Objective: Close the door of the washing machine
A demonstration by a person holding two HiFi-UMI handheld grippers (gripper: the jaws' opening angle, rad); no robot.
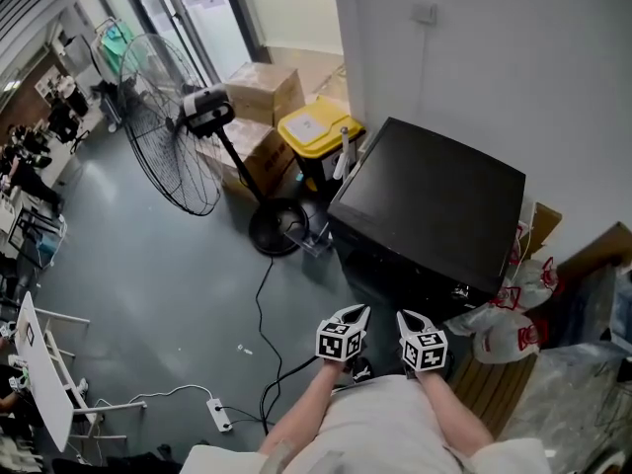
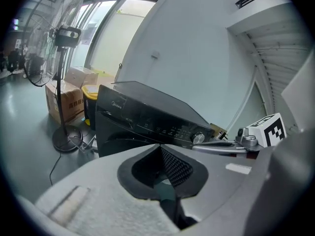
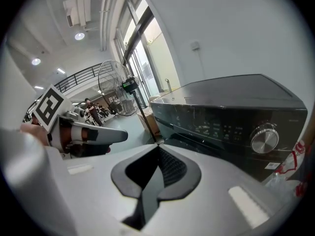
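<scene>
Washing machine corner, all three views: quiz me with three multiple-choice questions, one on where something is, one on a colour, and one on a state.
1. Where does the yellow-lidded bin stand relative to the washing machine?
A) on top of it
B) in front of it, by the grippers
C) on the floor beside it, next to the cardboard boxes

2. What colour is the washing machine's casing?
A) black
B) white
C) red

3. How do the jaws of the left gripper and the right gripper stand?
A) both wide apart
B) both shut, nothing between them
C) left apart, right shut

Answers:
1. C, since the head view shows the bin on the floor between the machine and the boxes.
2. A, since its top and control panel are black in every view.
3. B, since each gripper view shows its jaws together and empty.
</scene>
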